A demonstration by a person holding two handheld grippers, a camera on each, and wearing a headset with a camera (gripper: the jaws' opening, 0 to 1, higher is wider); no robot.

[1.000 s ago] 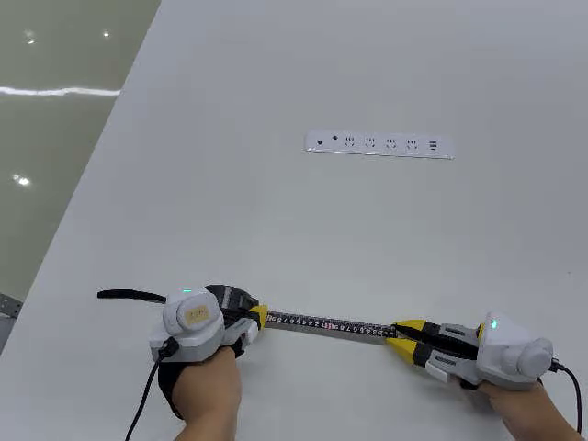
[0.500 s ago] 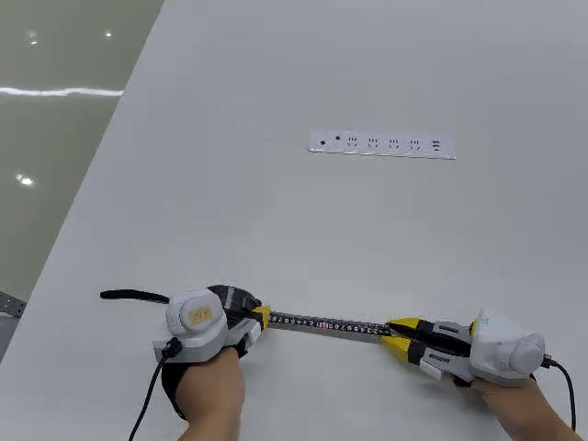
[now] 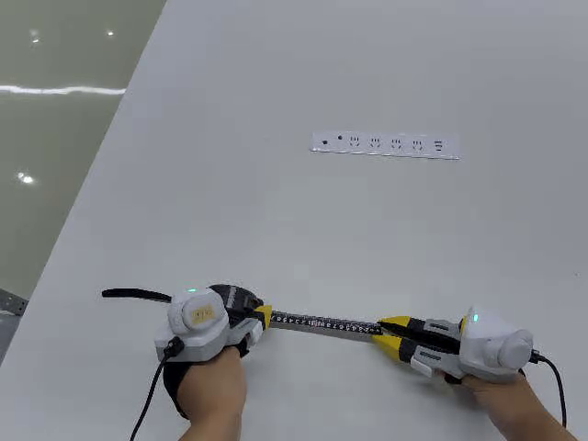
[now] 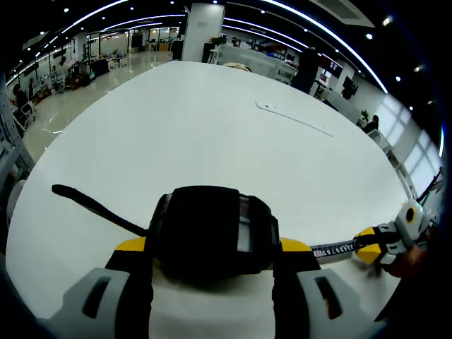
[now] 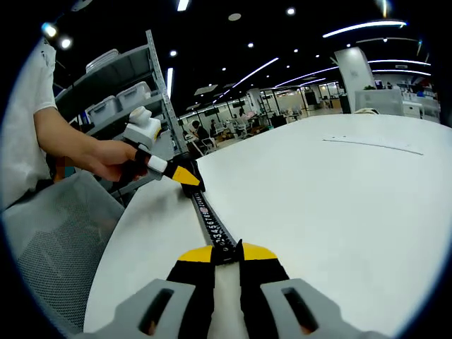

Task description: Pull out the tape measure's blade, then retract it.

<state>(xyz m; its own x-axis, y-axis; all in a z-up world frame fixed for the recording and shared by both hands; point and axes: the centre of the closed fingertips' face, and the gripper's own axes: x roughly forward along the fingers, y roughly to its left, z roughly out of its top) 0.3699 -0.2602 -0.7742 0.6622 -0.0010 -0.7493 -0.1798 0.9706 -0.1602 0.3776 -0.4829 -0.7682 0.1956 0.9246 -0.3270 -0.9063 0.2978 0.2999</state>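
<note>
A black tape measure case (image 3: 241,301) (image 4: 212,229) sits near the table's front left, and my left gripper (image 3: 250,322) (image 4: 212,247) is shut on it. Its blade (image 3: 323,322) (image 5: 212,226) runs rightward, flat along the table, to my right gripper (image 3: 386,333) (image 5: 226,258), which is shut on the blade's end. A black wrist strap (image 3: 136,295) (image 4: 92,206) trails left from the case. In the left gripper view the right gripper (image 4: 369,244) holds the blade (image 4: 333,248) at far right.
A white power strip (image 3: 384,144) (image 4: 293,117) lies on the white table (image 3: 303,220) farther back. The table's left edge drops to a glossy floor (image 3: 55,110). In the right gripper view, shelving (image 5: 127,92) stands behind the person's arm.
My right gripper has moved left toward the case, so the exposed blade is shorter. The left gripper and case have stayed put.
</note>
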